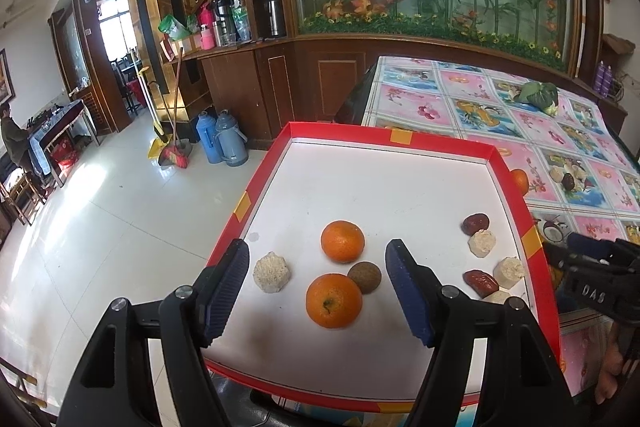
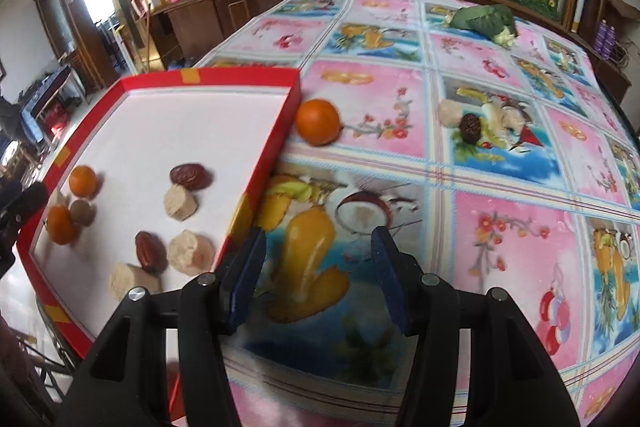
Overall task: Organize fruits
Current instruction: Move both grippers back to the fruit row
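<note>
Table [image 2: 500, 187] under a bright fruit-print cloth, the biggest thing in view. Red-rimmed tray [image 2: 256, 163] with a white floor, lying on the table's left part and serving as landmark. Inside the tray, toward its near-left side: two oranges [image 1: 334, 301] grouped with a small brown round fruit [image 1: 364, 277] touching the nearer orange, and a pale ridged piece [image 1: 272, 271] just left of them. Toward the tray's right wall: two dark red dates [image 1: 475, 223] and several pale chunks [image 1: 482, 243], close together. Outside the tray, just beyond its far right corner: a loose orange [image 2: 318, 122] on the cloth, almost against the rim. Farther right of the tray, well apart: a pale lump [image 2: 451, 113] touching a dark brown fruit [image 2: 470, 126].

Left gripper [image 1: 316, 283] hung over the tray's near edge, jaws spread wide, nothing between them, the nearer orange roughly in line ahead. Right gripper [image 2: 316, 267] hung over bare cloth just right of the tray, likewise spread wide and empty.

Probably mid-sorting: most pieces already trayed, three left out. Next move likely a reach forward by the right gripper to the loose orange, straddling it squarely before closing, since round and apt to roll against the rim.
</note>
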Action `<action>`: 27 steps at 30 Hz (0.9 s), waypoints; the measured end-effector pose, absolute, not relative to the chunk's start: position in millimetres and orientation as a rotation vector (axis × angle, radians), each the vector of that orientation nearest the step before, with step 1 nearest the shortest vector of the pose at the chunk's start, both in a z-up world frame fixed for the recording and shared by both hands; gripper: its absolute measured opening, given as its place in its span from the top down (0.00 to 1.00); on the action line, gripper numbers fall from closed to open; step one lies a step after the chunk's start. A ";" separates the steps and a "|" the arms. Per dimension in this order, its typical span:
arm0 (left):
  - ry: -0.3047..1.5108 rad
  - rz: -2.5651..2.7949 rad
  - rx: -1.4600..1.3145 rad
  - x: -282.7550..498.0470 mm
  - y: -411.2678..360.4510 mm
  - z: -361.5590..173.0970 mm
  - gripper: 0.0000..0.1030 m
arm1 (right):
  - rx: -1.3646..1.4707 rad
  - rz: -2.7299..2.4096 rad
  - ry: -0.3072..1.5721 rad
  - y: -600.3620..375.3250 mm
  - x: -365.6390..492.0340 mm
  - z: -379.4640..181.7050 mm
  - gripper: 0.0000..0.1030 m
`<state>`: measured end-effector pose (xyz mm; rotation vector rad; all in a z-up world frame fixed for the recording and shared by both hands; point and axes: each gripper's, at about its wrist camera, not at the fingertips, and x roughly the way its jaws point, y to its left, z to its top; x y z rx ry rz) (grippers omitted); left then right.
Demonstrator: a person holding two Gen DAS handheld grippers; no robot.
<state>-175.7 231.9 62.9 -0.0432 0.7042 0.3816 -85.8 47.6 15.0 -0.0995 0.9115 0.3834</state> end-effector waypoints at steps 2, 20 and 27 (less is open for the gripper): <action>0.701 0.383 -0.046 -176.3 231.7 63.7 0.31 | -0.107 0.374 0.908 49.4 -88.7 14.9 0.46; 0.727 0.354 -0.027 -171.4 220.2 62.8 0.31 | -0.051 0.424 0.877 42.9 -90.0 22.2 0.46; 0.730 0.236 -0.001 -151.1 189.3 73.3 0.31 | 0.021 0.307 0.837 -18.6 -60.3 35.2 0.46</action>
